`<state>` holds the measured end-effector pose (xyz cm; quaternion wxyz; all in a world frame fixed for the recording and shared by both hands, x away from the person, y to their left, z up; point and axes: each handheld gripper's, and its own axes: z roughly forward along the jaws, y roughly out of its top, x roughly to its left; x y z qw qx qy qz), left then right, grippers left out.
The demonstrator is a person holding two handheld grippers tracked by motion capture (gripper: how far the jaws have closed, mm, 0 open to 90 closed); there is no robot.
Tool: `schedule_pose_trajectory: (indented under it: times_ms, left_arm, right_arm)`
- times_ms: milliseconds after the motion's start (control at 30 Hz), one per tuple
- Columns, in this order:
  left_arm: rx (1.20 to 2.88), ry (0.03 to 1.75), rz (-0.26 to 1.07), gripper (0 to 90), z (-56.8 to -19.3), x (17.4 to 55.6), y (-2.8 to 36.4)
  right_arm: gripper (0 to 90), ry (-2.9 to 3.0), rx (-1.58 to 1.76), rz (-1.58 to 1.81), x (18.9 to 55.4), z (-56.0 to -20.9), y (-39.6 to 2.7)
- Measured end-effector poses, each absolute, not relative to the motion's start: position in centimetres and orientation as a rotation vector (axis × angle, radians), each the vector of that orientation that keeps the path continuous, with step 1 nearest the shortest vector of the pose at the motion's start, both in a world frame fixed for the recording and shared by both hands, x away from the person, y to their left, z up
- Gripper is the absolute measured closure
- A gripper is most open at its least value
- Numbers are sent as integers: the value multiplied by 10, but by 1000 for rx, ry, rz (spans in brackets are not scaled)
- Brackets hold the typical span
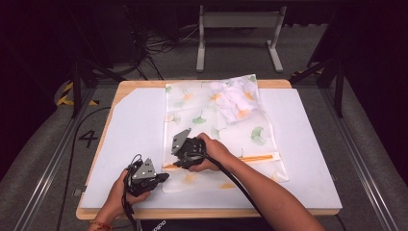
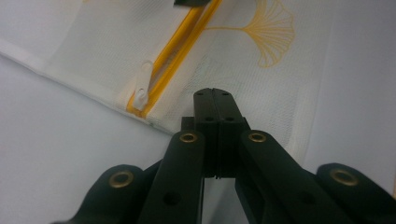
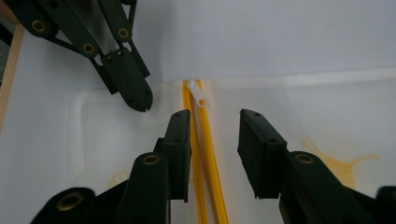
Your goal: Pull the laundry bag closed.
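Here the work in hand is the zip of a mesh laundry bag [image 1: 219, 130] printed with ginkgo leaves, which lies flat on the white mat [image 1: 130, 144] and reaches from the mat's far edge almost to its near edge. A bundle of white printed cloth [image 1: 235, 101] sits inside the bag toward the far edge, so the near end stays flat and easy to handle. The orange zipper [image 1: 255, 157] runs across the bag close to its near edge, and its white pull tab [image 2: 142, 91] rests at the end nearest the bag's left side seam. The left gripper [image 2: 214, 100] has its jaws fully together and sits on the mesh at the bag's near-left corner, just beside the zip end; whether fabric is pinched between the jaws cannot be told, but the placement suggests it anchors that corner so the bag does not slide when the slider is drawn. The right gripper [image 3: 215, 140] points along the zip line toward the pull tab [image 3: 196, 93], its jaws apart and straddling the orange tape [image 3: 205, 158] with nothing clamped. Judging from this alignment, the next move is to close on the tab, which is small and thin and therefore calls for accurate centring between the pads.
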<state>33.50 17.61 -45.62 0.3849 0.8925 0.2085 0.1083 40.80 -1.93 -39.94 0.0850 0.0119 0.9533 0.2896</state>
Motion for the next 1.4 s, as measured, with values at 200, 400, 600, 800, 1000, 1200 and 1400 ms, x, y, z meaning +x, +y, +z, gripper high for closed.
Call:
schedule_pose_trajectory:
  times_ms: [200,400,600,800,1000,1200,1400]
  left_arm:
    - [2266,531,270,900,-457,335,177]
    - [2267,530,271,900,-458,335,177]
    - [2263,535,254,900,-458,336,177]
    - [2264,535,248,900,-458,336,177]
    - [2262,534,255,900,-458,337,178]
    - [2212,595,308,900,-455,338,182]
    - [2257,596,331,900,-457,343,177]
  right_arm:
    - [621,2896,-39,739,413,-409,11]
    - [640,2944,-26,633,418,-419,28]
    - [748,2999,-20,614,421,-420,30]
    - [829,3021,-31,582,418,-420,30]
    - [830,3020,-33,589,418,-419,28]
    - [831,3002,-29,614,417,-421,26]
    - [831,2998,-3,644,417,-422,24]
